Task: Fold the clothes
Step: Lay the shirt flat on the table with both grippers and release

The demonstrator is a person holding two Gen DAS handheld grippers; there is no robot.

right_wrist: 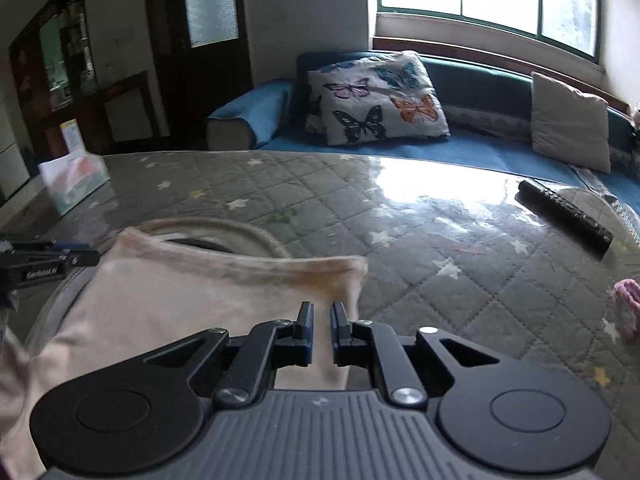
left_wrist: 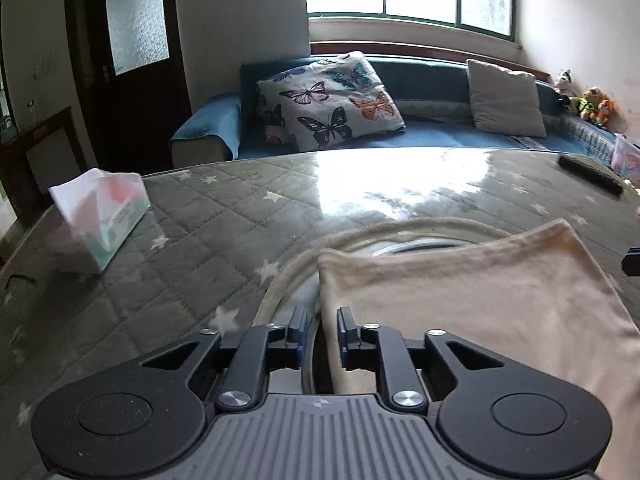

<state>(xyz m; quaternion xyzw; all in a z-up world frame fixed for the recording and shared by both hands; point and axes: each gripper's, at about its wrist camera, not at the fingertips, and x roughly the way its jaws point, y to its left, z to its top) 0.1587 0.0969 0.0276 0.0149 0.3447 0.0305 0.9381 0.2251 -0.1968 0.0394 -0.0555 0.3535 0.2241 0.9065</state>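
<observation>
A beige folded garment (left_wrist: 480,292) (right_wrist: 180,300) lies on the table, over a round rope-rimmed mat (left_wrist: 400,226) (right_wrist: 224,226). My left gripper (left_wrist: 320,312) hovers at the garment's left edge. Its jaws stand a little apart, the cloth edge runs between them, and the pads do not press on it. My right gripper (right_wrist: 321,306) is over the garment's right end near its corner. Only a narrow slit separates its jaws, with cloth showing through and no grip on it. The left gripper (right_wrist: 48,260) also shows at the left of the right wrist view.
The table (left_wrist: 200,240) has a grey quilted star cover under glossy film. A tissue pack (left_wrist: 100,216) (right_wrist: 74,182) sits far left and a black remote (left_wrist: 592,176) (right_wrist: 564,214) far right. Behind it stands a blue sofa (left_wrist: 440,136) with pillows. Something pink (right_wrist: 626,304) lies at the right edge.
</observation>
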